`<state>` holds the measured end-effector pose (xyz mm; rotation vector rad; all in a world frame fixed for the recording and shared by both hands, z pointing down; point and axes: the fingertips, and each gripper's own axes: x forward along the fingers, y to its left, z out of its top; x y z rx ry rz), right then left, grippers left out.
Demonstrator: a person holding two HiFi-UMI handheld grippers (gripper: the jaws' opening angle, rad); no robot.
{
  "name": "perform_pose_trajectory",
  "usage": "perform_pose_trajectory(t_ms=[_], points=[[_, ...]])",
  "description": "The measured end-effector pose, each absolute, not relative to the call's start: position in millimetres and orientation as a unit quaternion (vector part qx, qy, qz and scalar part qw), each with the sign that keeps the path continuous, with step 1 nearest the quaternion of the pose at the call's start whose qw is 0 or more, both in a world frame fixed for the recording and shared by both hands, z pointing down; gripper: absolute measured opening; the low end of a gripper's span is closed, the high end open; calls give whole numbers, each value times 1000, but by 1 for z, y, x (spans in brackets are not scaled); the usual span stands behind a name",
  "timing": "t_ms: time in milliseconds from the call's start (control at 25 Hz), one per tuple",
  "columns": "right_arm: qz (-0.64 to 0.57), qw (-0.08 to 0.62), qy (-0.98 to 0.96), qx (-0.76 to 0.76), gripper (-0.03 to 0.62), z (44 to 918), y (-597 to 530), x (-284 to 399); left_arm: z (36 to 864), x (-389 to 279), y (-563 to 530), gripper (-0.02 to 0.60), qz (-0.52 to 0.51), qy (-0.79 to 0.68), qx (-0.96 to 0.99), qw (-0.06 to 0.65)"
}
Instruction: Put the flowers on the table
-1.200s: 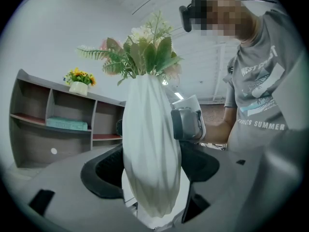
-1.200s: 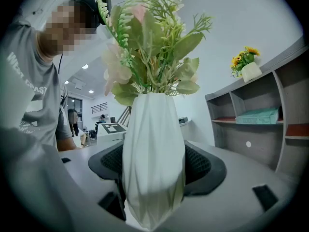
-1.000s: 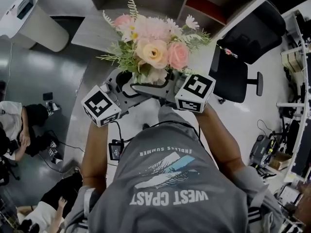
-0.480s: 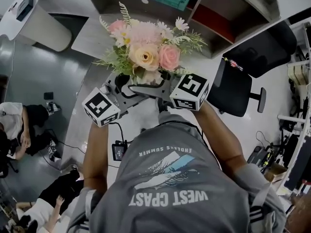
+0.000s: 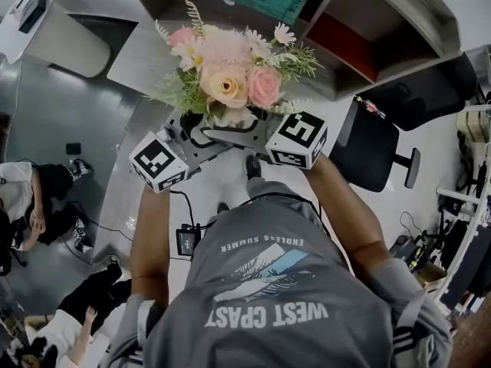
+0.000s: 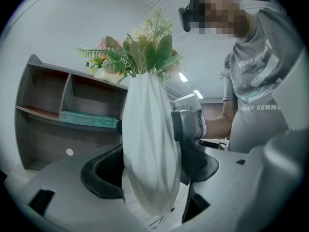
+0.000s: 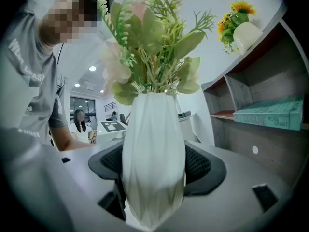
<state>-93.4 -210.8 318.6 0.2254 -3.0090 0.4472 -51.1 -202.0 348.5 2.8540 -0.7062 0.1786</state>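
- Gripping white vase [image 6: 147,115] with left claw [image 6: 150,170], pads pressed against its sides.
- Clamping same vase with right claw [image 7: 154,168].
- Holding flowers [image 5: 230,71] upright in vase, in mid-air, near shelf unit [image 5: 345,21].

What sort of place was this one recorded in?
Probably an office or similar indoor workspace: a black swivel chair stands at the right, and ahead is a wooden shelf unit holding a teal book.
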Motion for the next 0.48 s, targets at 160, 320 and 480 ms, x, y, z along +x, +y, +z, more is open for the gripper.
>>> perform_pose_trajectory(t_ms=[160, 320, 480], points=[[137, 42, -987, 72, 364, 326, -229, -92, 357, -49, -221, 366, 57, -241, 965, 88], [118, 46, -989, 73, 364, 334, -235, -91, 366, -48, -229, 367, 58, -245, 965, 76], [102, 51, -991, 74, 364, 347, -245, -92, 380, -48, -241, 367, 72, -251, 963, 66]])
